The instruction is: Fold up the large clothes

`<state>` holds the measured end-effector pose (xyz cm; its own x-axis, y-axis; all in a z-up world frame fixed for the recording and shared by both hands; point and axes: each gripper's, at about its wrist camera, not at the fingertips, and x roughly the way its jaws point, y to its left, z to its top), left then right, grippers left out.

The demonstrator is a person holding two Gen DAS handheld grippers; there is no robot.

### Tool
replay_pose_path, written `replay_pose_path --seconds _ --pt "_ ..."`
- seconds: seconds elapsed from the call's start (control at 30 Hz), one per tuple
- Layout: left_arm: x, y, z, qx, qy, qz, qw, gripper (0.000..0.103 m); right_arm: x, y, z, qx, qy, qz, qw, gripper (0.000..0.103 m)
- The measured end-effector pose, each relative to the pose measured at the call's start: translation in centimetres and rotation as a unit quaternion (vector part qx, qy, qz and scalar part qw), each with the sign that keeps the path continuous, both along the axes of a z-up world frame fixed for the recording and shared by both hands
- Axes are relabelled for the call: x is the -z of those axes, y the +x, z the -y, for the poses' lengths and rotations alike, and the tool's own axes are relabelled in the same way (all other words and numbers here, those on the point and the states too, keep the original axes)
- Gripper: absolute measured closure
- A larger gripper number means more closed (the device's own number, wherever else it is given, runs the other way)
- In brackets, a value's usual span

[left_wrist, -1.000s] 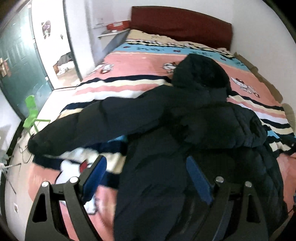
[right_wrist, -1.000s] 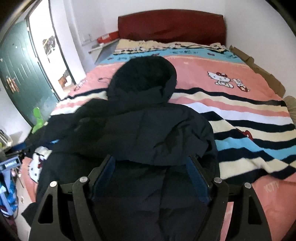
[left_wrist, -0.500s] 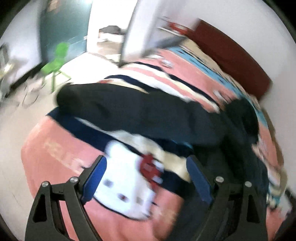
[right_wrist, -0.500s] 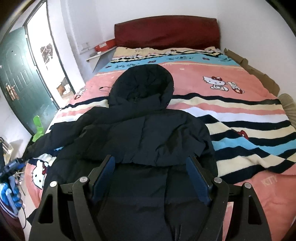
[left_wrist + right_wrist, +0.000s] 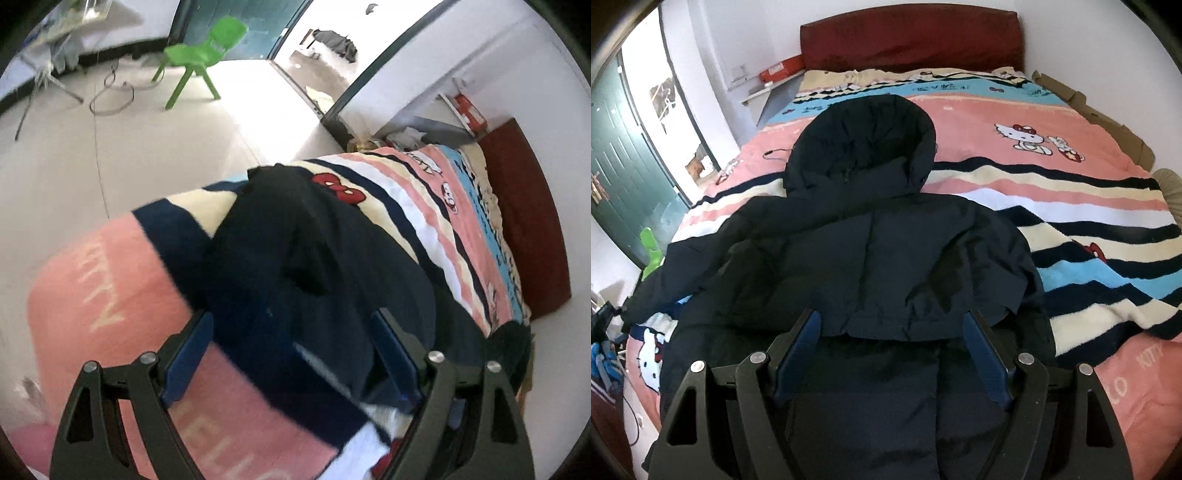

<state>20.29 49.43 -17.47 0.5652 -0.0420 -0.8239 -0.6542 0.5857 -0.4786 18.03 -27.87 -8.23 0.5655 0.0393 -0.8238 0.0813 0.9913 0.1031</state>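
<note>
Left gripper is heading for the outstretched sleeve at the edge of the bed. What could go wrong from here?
1. The sleeve ends right at the bed's edge, so a loose pinch could let the cuff slip off toward the floor.
2. The padded fabric is bulky; the open left gripper may catch the striped blanket underneath as well.
3. Pulling hard could drag the jacket out of line.

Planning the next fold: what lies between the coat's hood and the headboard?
Only bare striped blanket; nothing rests between the hood and the headboard, as the right wrist view shows.
</note>
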Motion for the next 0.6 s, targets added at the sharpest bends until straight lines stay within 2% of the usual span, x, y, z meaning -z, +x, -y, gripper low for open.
replay_pose_path --seconds 0.1,0.23,0.37,0.47,0.6 --pt "0.9 1.0 -0.6 -0.013 -0.018 0.005 0.9997 0.021 0.2 0.3 -0.4 -0.001 -0.009 -0.004 1.0 0.024" --pt "1.2 1.9 -1.4 -0.019 -0.028 0.004 0.9994 0.062 0.4 0.4 -0.6 0.001 -0.014 -0.007 1.0 0.024" --pt "1.3 2.0 -1.5 -0.015 -0.04 0.014 0.999 0.085 0.6 0.3 -0.6 0.002 -0.014 -0.01 1.0 0.024" --pt "0.4 2.2 -0.9 -0.005 -0.026 0.021 0.9994 0.091 0.6 0.1 -0.4 0.004 -0.012 -0.01 1.0 0.024" --pt "-1.1 2.1 -0.2 0.001 -0.006 0.029 0.9996 0.092 0.4 -0.2 0.1 0.007 -0.009 -0.006 1.0 0.024"
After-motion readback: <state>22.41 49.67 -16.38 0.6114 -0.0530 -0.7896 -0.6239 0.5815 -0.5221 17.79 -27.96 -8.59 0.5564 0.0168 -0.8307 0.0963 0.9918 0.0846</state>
